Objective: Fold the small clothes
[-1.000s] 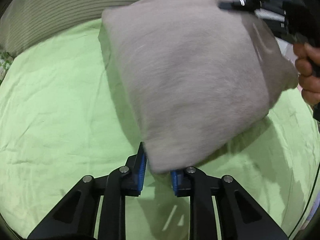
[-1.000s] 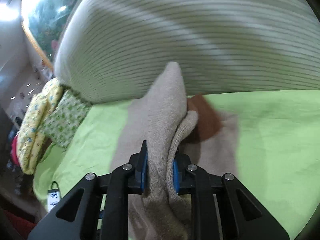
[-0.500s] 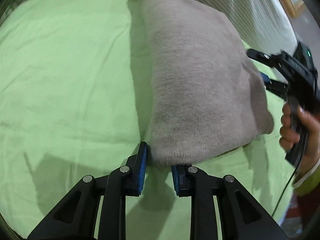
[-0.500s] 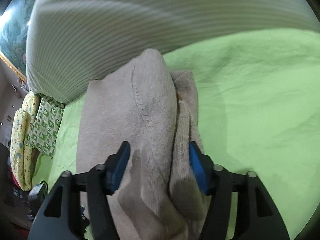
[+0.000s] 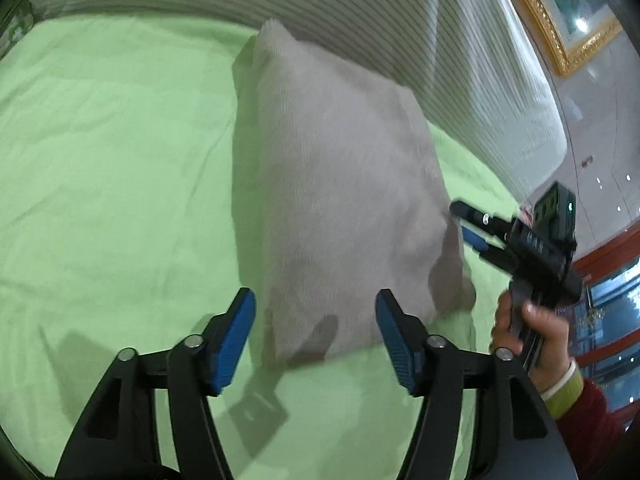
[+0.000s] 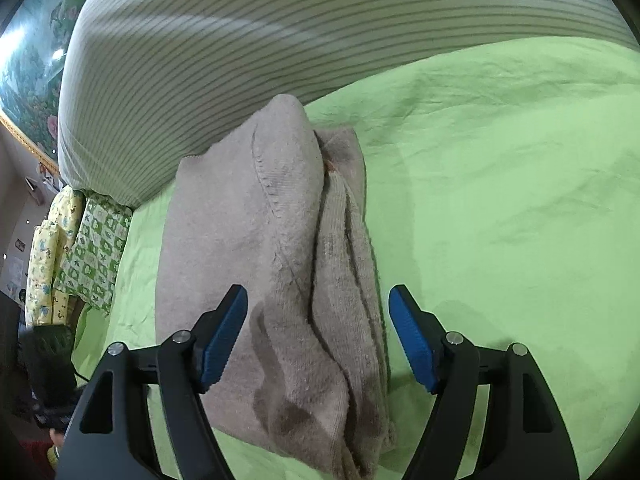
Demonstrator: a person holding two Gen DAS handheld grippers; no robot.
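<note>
From the left wrist, we see our left tool (image 5: 316, 330), jaws just opened, clear of the folded sweater (image 5: 344, 200) on the bed (image 5: 112, 168). From the right wrist, our right tool (image 6: 318, 334) straddles its edge, seemingly untouching, also just opened.

A green sheet (image 6: 500, 208) covers the bed. A big striped pillow (image 6: 248, 48) lies along its far edge. Two small patterned cushions, one green (image 6: 94, 256) and one yellow (image 6: 46, 268), sit beside it. A gold picture frame (image 5: 540, 20) hangs on the wall.
</note>
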